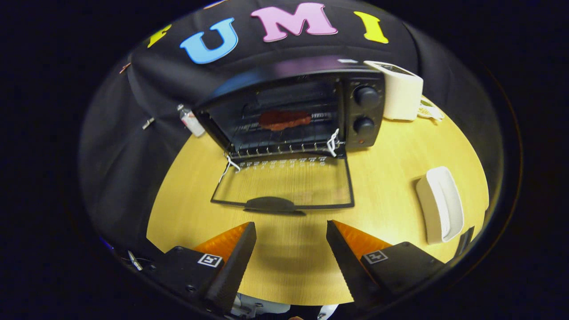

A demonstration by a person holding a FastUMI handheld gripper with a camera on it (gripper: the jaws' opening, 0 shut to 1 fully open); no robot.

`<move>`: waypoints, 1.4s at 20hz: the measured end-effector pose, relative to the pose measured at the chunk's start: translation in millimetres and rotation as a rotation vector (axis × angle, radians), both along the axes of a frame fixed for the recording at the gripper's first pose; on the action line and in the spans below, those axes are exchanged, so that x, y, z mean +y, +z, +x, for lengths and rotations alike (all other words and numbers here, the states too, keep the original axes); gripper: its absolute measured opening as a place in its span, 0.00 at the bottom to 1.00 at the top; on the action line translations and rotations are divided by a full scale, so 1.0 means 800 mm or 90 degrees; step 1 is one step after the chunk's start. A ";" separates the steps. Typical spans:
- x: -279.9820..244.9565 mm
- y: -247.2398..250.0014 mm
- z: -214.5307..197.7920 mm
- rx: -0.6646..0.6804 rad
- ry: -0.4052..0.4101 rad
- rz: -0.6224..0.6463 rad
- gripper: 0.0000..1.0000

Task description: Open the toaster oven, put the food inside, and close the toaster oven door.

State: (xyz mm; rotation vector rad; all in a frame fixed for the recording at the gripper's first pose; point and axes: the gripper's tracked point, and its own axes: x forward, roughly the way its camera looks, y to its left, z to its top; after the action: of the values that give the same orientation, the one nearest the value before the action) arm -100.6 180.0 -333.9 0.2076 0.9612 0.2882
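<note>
— Looking straight ahead of the hand-held gripper [291,231], what lies there?

— The toaster oven [293,111], with its glass door [284,182] dropped flat onto the table [391,178]. The door's handle [270,204] is the nearest part, just ahead of the fingertips and a little toward the left finger.

— Which way does the handle run?

— Crosswise to the fingers, along the door's free edge. The hinge is on the far side, at the oven's mouth, so I judge that closing means getting under that near edge and swinging it up and away.

— And the food?

— A reddish piece of food [284,119] lies on the rack [284,144] inside, well beyond the door.

— How is the gripper held?

— Low over the table, pointing level toward the oven, fingers spread wide with bare tabletop between them; it grips nothing.

— Anything close by?

— A white dish [440,204] to the right, well apart from the door.
</note>
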 end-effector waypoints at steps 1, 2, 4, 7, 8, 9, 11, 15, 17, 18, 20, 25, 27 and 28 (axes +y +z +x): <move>0.008 -0.011 -0.002 0.011 0.008 -0.011 0.98; 0.016 -0.021 -0.004 0.022 0.016 -0.020 0.98; 0.029 -0.042 -0.007 0.044 0.022 -0.040 0.99; 0.037 -0.064 -0.001 0.061 0.010 -0.061 0.99; 0.037 -0.070 0.003 0.066 0.003 -0.069 0.99; 0.037 -0.076 0.006 0.072 -0.006 -0.075 0.99; 0.037 -0.077 0.021 0.064 -0.027 -0.085 0.98; 0.034 -0.083 0.035 0.066 -0.050 -0.139 0.96; 0.034 -0.079 0.035 0.053 -0.055 -0.147 0.97; 0.035 -0.074 0.036 0.046 -0.061 -0.141 0.97; 0.034 -0.063 0.034 0.024 -0.055 -0.137 0.97; 0.034 -0.023 0.035 -0.035 -0.039 -0.127 0.98; 0.034 -0.009 0.037 -0.054 -0.038 -0.121 0.99; 0.034 -0.002 0.039 -0.062 -0.038 -0.119 0.98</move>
State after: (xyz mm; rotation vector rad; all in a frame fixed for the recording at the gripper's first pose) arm -69.6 206.9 -335.9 0.0509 0.8776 0.1512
